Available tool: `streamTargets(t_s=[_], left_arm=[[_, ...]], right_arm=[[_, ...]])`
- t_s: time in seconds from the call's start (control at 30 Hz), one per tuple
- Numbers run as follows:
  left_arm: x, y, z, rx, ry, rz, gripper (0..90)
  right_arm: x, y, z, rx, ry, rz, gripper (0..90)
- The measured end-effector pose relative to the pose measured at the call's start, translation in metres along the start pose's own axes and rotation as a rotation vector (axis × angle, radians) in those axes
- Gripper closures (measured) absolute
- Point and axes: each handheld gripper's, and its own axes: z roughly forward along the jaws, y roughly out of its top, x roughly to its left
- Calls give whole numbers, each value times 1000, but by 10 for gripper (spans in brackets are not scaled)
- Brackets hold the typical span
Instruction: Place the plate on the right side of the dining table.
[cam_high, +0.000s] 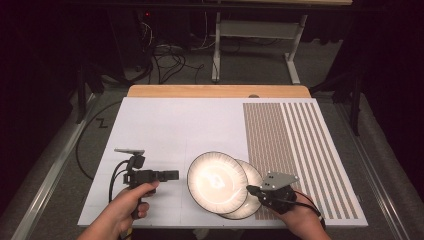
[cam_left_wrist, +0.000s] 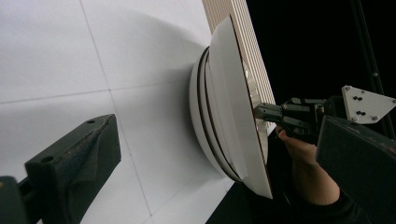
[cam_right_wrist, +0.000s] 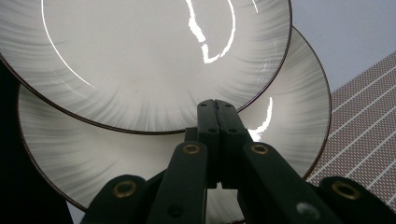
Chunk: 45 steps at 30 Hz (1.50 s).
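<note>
Near the table's (cam_high: 165, 125) front edge, two white plates overlap. Right gripper (cam_high: 251, 189), jaws pressed together, pinches the upper plate's (cam_high: 217, 180) rim above the lower plate (cam_high: 252, 200). Left gripper (cam_high: 172, 175) hovers just left, jaws spread, holding nothing.

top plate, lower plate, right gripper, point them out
top plate (cam_high: 216, 179), high view, its centre
lower plate (cam_high: 252, 176), high view, exposed right rim
right gripper (cam_high: 251, 189), high view, tips of its closed fingers
</note>
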Motion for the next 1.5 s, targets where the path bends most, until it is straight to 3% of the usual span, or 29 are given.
streamTargets(t_s=[0.33, 0.63, 0.8, 0.9, 0.93, 0.97, 1.0, 1.2, 1.5], left_arm=[[-6, -3, 19, 53, -9, -8, 8], [-7, -5, 35, 92, -48, -68, 9], [-9, -6, 42, 102, -53, -78, 27], [-10, -5, 43, 102, -40, -88, 162], [-10, -4, 44, 104, -41, -89, 162], [-10, -4, 44, 115, -51, -89, 261], [-10, -4, 45, 118, -55, -92, 261], [-11, -2, 48, 131, -41, -83, 457], [-16, 0, 53, 156, 12, -72, 577]], right_arm=[[0, 0, 0, 0, -1, -1, 900], [1, 0, 0, -4, -1, -3, 900], [1, 0, 0, -4, -1, -3, 900], [1, 0, -1, 0, -3, -1, 900], [1, 0, -1, 0, -3, -1, 900], [1, 0, -1, 0, -3, -1, 900], [1, 0, -1, 0, -3, -1, 900], [1, 0, -1, -1, -3, 0, 900], [2, 1, -1, 0, -8, -3, 900]])
